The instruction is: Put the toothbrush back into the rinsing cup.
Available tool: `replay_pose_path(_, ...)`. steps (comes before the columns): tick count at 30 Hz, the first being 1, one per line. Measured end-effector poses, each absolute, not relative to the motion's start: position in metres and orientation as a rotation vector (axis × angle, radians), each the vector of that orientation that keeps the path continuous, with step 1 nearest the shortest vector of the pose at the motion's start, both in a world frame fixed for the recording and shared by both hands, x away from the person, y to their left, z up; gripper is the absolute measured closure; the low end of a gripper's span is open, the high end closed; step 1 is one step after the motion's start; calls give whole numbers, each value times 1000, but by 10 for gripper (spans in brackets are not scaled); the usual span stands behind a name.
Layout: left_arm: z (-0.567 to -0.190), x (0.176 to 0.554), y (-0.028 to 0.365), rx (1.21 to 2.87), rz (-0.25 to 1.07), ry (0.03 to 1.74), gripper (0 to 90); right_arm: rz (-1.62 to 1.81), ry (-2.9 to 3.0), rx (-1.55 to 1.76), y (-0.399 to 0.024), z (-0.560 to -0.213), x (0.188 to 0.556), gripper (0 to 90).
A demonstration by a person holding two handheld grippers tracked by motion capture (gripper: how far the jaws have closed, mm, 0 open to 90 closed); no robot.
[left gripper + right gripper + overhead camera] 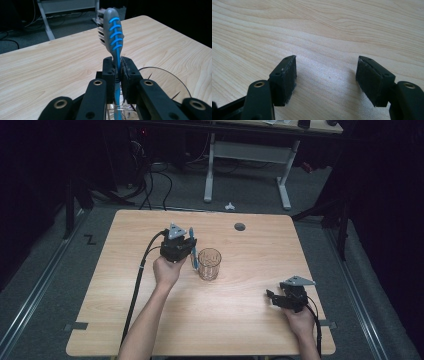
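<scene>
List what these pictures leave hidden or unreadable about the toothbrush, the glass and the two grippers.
- Toothbrush handle's lower end: left gripper view, hidden behind the left gripper.
- Glass: left gripper view, cut off by the bottom edge; whether the handle touches it is unclear.
- Right gripper body: right gripper view, cut off by the bottom edge.

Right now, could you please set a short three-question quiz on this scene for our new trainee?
1. True or false: the left gripper is shut on the toothbrush.
2. The glass stands: A) beside the left gripper, B) between the right gripper's jaws, C) on the floor.
3. How do the right gripper's jaws stand?

Key:
1. True; its pads clamp the blue handle, head up.
2. A.
3. Open, with nothing between them, over the bare table.
</scene>
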State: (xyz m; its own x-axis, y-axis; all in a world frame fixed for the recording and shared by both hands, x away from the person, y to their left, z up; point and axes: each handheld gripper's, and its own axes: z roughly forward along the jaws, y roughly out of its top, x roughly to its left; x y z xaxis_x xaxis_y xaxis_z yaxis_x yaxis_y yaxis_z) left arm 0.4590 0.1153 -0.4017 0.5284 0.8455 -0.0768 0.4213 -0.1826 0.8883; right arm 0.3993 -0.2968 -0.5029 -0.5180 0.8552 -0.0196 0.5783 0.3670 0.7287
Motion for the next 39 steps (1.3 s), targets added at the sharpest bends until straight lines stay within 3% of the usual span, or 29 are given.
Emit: replay_pose_path(39,-405,450,119,1765,588,1013,830,953,2237,1248,-297,-503,399,335)
